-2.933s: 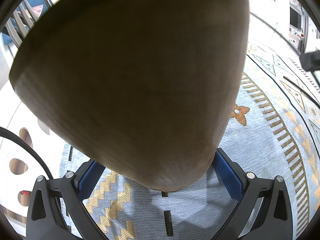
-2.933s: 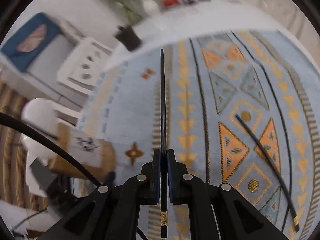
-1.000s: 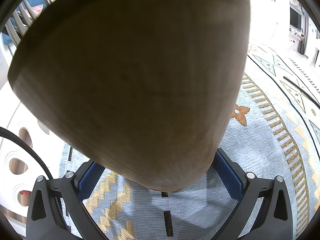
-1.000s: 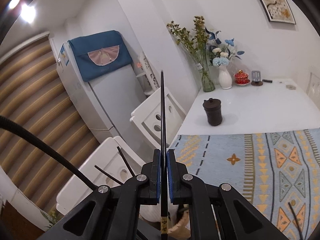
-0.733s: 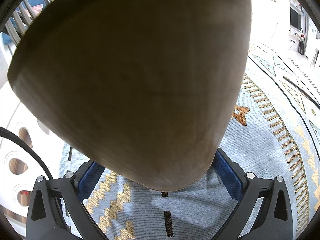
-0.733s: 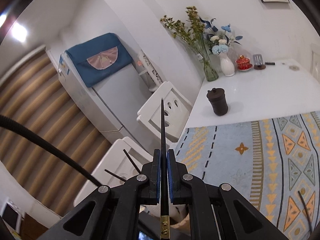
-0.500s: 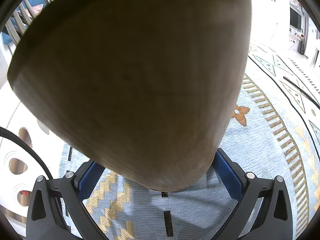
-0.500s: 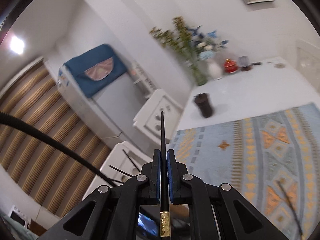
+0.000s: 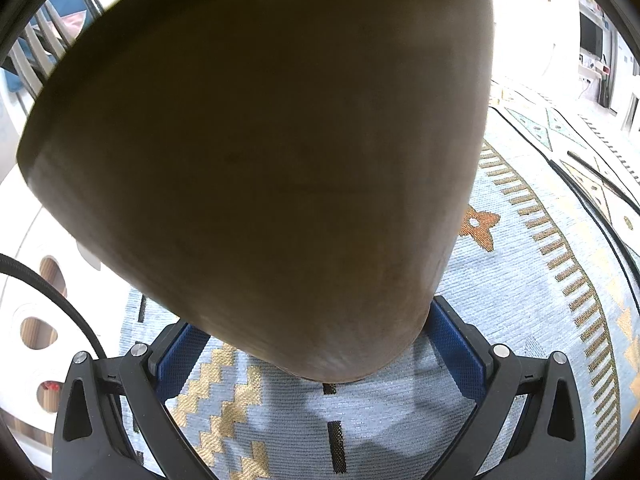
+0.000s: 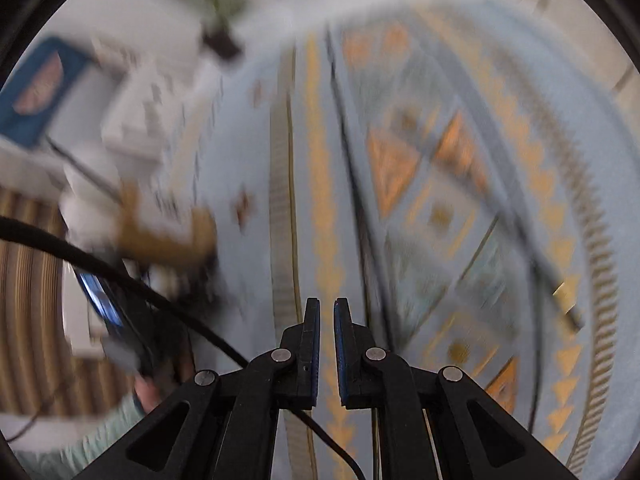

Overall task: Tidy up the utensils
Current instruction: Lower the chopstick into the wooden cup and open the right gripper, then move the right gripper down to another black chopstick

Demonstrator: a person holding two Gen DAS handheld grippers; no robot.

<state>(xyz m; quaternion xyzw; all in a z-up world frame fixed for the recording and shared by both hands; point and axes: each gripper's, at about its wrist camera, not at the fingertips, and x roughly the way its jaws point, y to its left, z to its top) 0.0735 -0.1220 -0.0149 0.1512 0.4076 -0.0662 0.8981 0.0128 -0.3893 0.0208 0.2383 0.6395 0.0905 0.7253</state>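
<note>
A white table carries everything here, and most of it is covered by a pale blue woven cloth patterned with gold zigzags, short dashes, orange stars and rows of triangles. In the right wrist view the cloth is smeared by blur, yet its gold and orange triangle bands still read. On it, toward the right, lies a thin dark chopstick with a gold band near its end, slanting across the triangles. Past the far edge of the cloth, on bare white tabletop, stands a small dark jar, too blurred to make out further.
</note>
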